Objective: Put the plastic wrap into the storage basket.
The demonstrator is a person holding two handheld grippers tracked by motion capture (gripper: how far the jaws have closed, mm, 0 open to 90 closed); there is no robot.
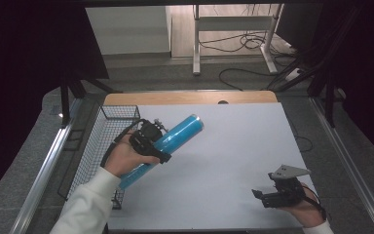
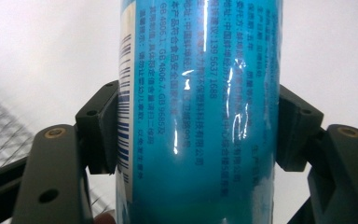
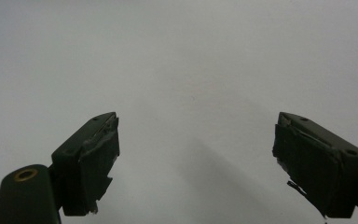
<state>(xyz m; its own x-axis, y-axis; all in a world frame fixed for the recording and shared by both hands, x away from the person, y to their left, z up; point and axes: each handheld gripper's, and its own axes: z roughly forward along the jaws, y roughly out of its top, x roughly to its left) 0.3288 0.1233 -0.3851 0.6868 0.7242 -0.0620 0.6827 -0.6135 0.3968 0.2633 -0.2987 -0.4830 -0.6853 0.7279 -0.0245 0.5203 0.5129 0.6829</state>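
The blue tube (image 2: pixel 200 112) carries columns of small dark Chinese print running along its length. Among it the digits "139 5637 1688", "GB 4806.1" and "GB 4806.7 GB 9685" can be read. A white strip with a barcode (image 2: pixel 125 116) runs down one side of it.

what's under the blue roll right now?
The blue roll is clamped in the left gripper, above the white tabletop; its lower end overlaps the wire basket rim. The table directly beneath is covered by roll and hand.
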